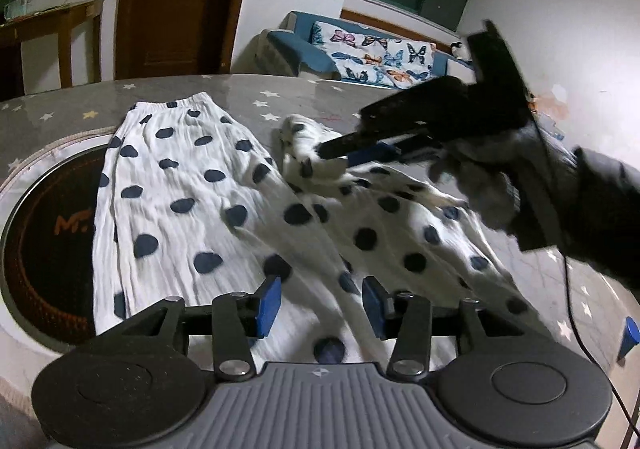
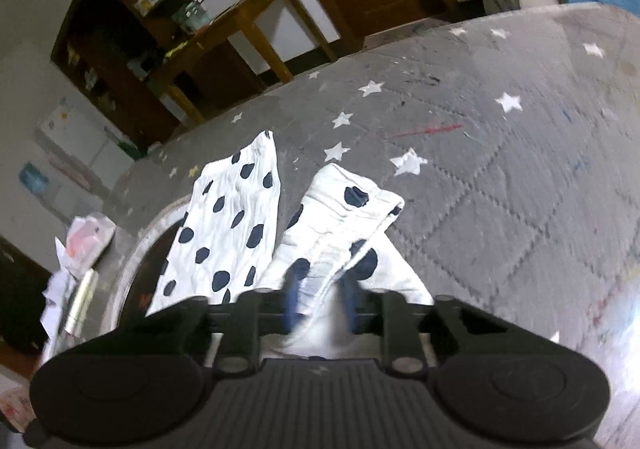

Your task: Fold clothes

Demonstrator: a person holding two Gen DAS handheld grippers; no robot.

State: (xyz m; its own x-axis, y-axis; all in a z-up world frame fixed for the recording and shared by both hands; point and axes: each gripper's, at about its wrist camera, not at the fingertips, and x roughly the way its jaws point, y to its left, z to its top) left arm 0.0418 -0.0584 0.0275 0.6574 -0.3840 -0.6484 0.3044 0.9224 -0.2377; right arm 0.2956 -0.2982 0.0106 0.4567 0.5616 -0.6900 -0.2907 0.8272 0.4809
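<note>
white trousers with dark navy spots [image 1: 188, 185] lie on a grey star-print cover [image 1: 304, 97] over the counter. the leg on the left lies flat and fairly smooth, elastic waistband [image 1: 180, 103] at the far end, its left edge overlapping a round dark panel with an orange logo [image 1: 52, 225] set into the counter top.

left gripper [image 1: 320, 305]: fingers well apart, blue pads [image 1: 269, 301] visible, nothing between them. it hovers at the near end of the trousers, over the fabric where the two legs meet; contact with the cloth cannot be told.

right gripper [image 1: 340, 149]: seen from the left wrist view, held by a gloved hand [image 1: 488, 185] with a dark sleeve [image 1: 600, 217]. fingers closed on a bunched fold of the right leg [image 1: 384, 217], which rises off the counter toward the far end. motion blur on this leg and on the glove.

right wrist view: right gripper [image 2: 320, 301] has white cloth pinched between its fingers, blurred at the grip. beyond it the folded-over end of the leg [image 2: 352, 201] sits doubled on the cover, just beside the flat leg [image 2: 228, 225], a narrow strip of grey cover between them.

surroundings: crumpled paper and a pale tube [image 2: 80, 289] at the left counter edge; wooden side table [image 2: 240, 29] and shelves [image 2: 116, 21] behind; blue sofa with a butterfly-print throw [image 1: 372, 53] beyond the counter; brown door [image 1: 176, 1].
</note>
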